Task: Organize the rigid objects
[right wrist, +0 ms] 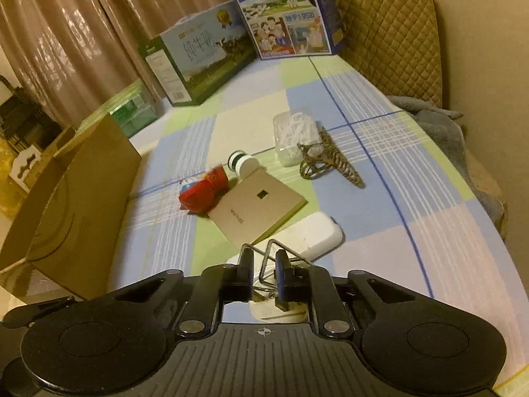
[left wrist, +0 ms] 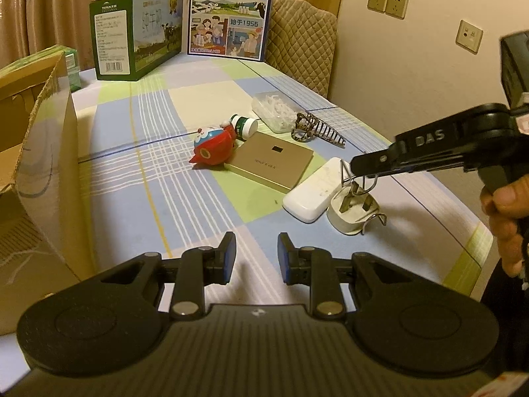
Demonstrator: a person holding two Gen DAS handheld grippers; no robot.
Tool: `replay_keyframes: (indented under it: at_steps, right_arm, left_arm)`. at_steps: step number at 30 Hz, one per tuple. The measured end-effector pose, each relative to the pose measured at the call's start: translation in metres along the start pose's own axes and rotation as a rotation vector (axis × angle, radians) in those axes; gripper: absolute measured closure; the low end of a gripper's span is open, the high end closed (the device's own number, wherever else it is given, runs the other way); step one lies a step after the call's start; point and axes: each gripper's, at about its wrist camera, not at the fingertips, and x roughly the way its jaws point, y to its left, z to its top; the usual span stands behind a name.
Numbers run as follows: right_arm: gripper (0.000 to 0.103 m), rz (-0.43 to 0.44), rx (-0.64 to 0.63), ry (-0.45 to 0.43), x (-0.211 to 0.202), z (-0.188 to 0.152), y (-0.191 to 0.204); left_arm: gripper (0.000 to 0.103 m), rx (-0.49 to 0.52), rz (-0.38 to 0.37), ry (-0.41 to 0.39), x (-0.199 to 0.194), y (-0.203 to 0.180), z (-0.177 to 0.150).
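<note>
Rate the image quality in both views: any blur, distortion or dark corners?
Left wrist view: sharp, warm dim light, fisheye bending the table edge, black corners. Right wrist view: softer, motion blur smearing the red toy and cardboard box; same fisheye bend and dark corners.

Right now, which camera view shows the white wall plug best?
The left wrist view. There the white wall plug sits whole on the tablecloth, prongs up, under the right tongs, beside a wire clip. In the right wrist view only slivers of it show behind the tongs.
</note>
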Motion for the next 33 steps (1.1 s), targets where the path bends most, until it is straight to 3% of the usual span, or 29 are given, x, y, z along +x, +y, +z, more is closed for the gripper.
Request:
replay_keyframes:
  at_steps: [2, 3, 4, 9, 16, 21, 22, 23, 29, 33]
  right_arm:
    - [0.057, 0.002, 0.028, -0.017, -0.006, -0.001, -0.006]
    - [0.038, 0.01, 0.042, -0.029, -0.009, -0.002, -0.008]
    - [0.03, 0.016, 0.059, -0.045, -0.014, -0.004, -0.011]
    - [0.021, 0.035, 0.175, -0.034, -0.014, -0.018, -0.027]
    - [0.019, 0.131, 0.507, -0.054, 0.005, -0.027, -0.058]
    - [0.023, 0.165, 0.585, -0.062, 0.01, -0.027, -0.069]
    - [0.035, 0.172, 0.583, -0.051, 0.011, -0.026, -0.07]
    - [0.04, 0.177, 0.58, -0.037, 0.012, -0.027, -0.069]
    - [0.041, 0.143, 0.454, -0.034, 0.007, -0.025, -0.053]
    - [0.041, 0.084, 0.183, -0.064, -0.007, -0.017, -0.019]
  left_arm:
    - [0.081, -0.004, -0.001, -0.003, 0.0, 0.001, 0.001]
    - [0.081, -0.004, -0.002, -0.003, -0.001, 0.0, 0.001]
    - [0.081, -0.003, -0.004, -0.003, 0.0, -0.001, 0.001]
    - [0.081, 0.005, -0.009, 0.002, 0.002, -0.003, 0.001]
    - [0.081, 0.006, -0.005, 0.015, 0.006, -0.003, -0.001]
    - [0.081, 0.012, -0.005, 0.017, 0.008, -0.004, -0.001]
    - [0.081, 0.013, -0.004, 0.017, 0.008, -0.005, -0.001]
    - [0.081, 0.013, -0.004, 0.018, 0.009, -0.005, -0.001]
    - [0.081, 0.025, -0.006, 0.02, 0.008, -0.007, -0.003]
    - [0.081, 0.045, -0.005, 0.015, 0.007, -0.009, -0.003]
